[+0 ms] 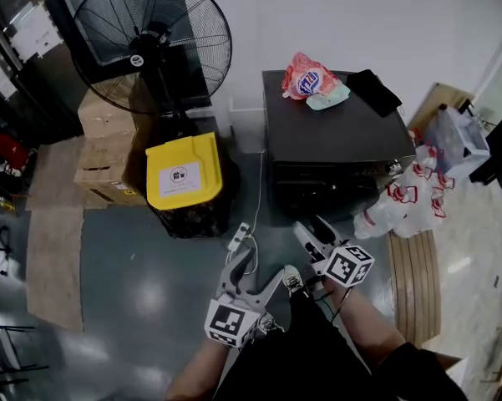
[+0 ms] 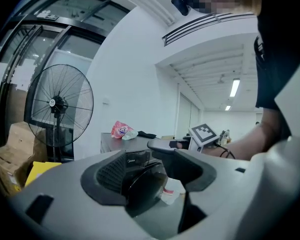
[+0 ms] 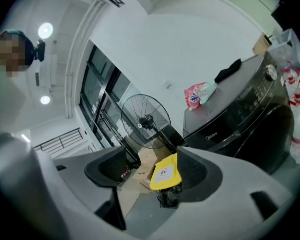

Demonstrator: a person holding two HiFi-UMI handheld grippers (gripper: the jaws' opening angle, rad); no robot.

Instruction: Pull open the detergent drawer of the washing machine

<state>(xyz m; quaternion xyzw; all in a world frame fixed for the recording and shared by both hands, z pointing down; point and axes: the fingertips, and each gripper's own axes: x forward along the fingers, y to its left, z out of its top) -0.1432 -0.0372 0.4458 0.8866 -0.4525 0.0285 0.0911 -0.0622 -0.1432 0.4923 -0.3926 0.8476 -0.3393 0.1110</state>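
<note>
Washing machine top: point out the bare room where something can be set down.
The washing machine top is bare across its front half, between the front edge and the detergent bag. The back is crowded: the bag, a pale cloth and a black cloth lie there. White plastic bags crowd its right side.

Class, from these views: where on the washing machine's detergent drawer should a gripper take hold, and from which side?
Likely the drawer front, the logo-bearing left end of the top front panel of the washing machine. Approach level from the front, since it slides straight out. Its finger recess can't be made out. The right gripper, jaws open and empty, is nearer.
</note>
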